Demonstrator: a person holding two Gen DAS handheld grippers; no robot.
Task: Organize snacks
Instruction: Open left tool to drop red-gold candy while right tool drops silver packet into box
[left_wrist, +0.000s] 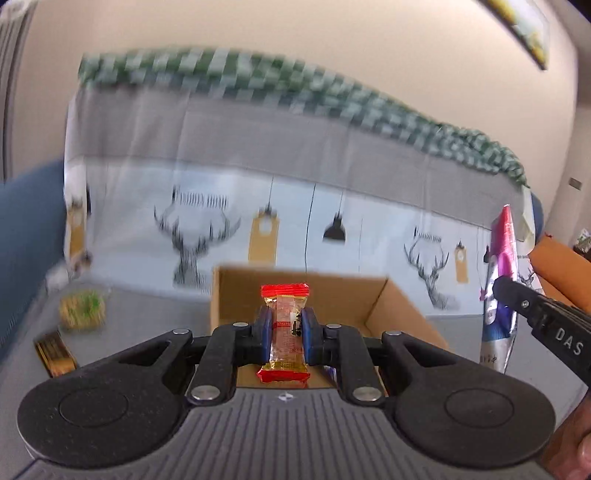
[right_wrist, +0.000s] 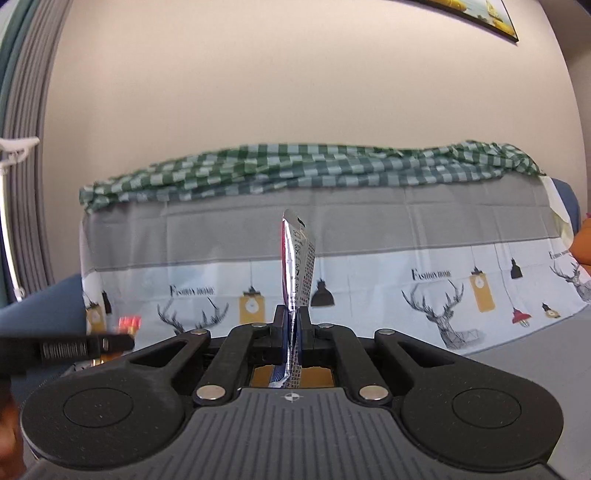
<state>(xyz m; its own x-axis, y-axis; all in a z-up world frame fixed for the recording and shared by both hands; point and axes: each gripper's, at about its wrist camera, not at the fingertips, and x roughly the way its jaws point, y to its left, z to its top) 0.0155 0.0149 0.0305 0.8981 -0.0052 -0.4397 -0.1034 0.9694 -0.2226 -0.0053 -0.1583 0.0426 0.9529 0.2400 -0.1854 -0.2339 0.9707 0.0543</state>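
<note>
- My left gripper (left_wrist: 286, 332) is clamped on a small red-and-gold wrapped snack bar (left_wrist: 285, 328), pinched across its middle by the blue pads (left_wrist: 309, 334). Its long axis stands upright, its ends poking out above and below.
- The open brown cardboard box (left_wrist: 373, 306) lies straight ahead and below, and I judge the bar already lines up with its mouth. This hand looks the nearer of the two.
- My right gripper (right_wrist: 293, 325) is closed on a thin silver foil sachet with red and blue print (right_wrist: 297, 266), held on edge and upright.
- Seen from the left wrist, that sachet (left_wrist: 500, 291) hangs to the right of the box, so it must travel left to reach the opening.
</note>
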